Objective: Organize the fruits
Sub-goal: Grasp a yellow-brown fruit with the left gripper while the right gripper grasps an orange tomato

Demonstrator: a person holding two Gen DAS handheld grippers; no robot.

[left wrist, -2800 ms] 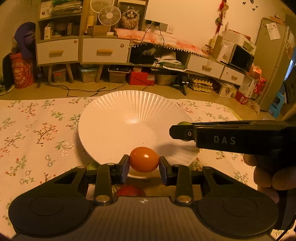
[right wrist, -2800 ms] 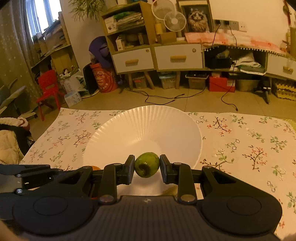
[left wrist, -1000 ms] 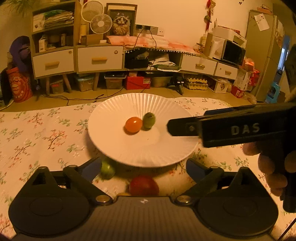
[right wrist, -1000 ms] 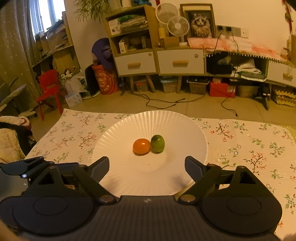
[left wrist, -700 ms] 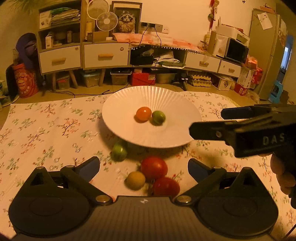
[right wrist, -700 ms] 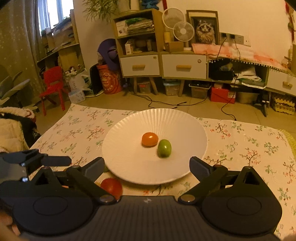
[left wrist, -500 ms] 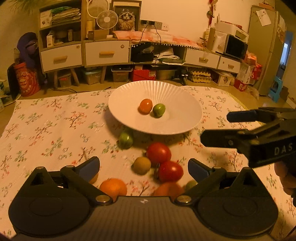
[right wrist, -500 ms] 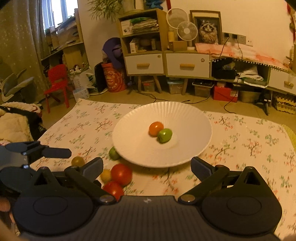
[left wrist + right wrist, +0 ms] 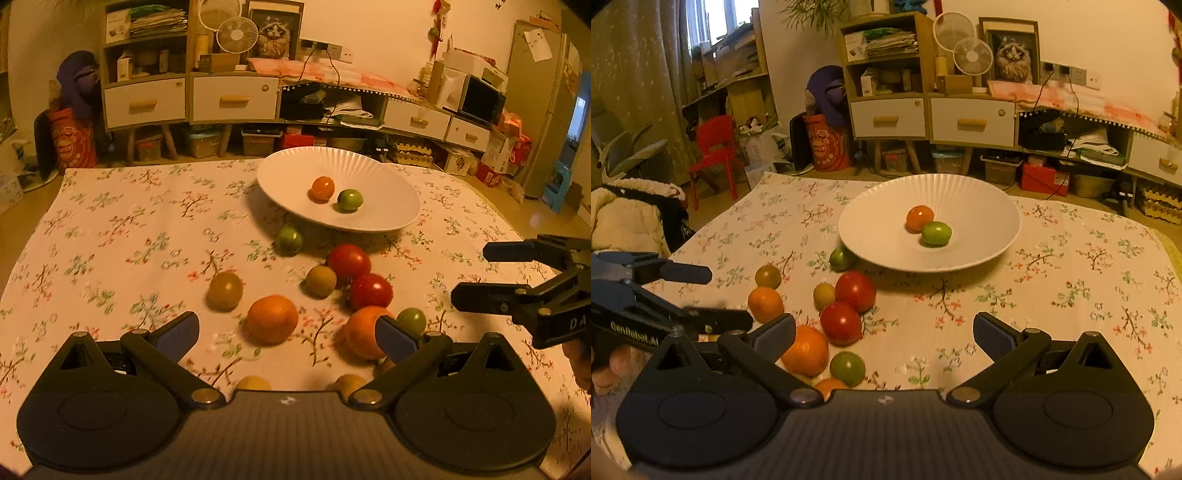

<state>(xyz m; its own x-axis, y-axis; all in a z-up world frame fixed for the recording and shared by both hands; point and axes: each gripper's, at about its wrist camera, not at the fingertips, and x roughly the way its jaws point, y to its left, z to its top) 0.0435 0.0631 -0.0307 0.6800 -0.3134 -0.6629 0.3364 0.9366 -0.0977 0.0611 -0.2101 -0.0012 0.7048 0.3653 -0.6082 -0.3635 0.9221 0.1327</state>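
A white ribbed plate point(image 9: 391, 218) point(image 9: 982, 254) on the floral tablecloth holds a small orange fruit point(image 9: 322, 188) point(image 9: 919, 218) and a green fruit point(image 9: 349, 199) point(image 9: 935, 233). Several loose fruits lie on the cloth in front of it: red tomatoes point(image 9: 348, 260) point(image 9: 855, 290), oranges point(image 9: 272, 319) point(image 9: 806, 350), green and yellowish small fruits point(image 9: 290, 239) point(image 9: 842, 257). My left gripper point(image 9: 288, 334) is open and empty above the loose fruits. My right gripper point(image 9: 884, 336) is open and empty, right of the pile.
The floral tablecloth point(image 9: 122, 240) point(image 9: 1082, 280) covers the table. Beyond its far edge are drawer cabinets point(image 9: 236, 99), shelves and floor clutter. The right gripper shows at the right of the left wrist view point(image 9: 517, 277); the left gripper shows at the left of the right wrist view point(image 9: 665, 295).
Both grippers let go of their fruits, which now lie on the plate. Both opened and drew back toward me, bringing the loose fruits into view.
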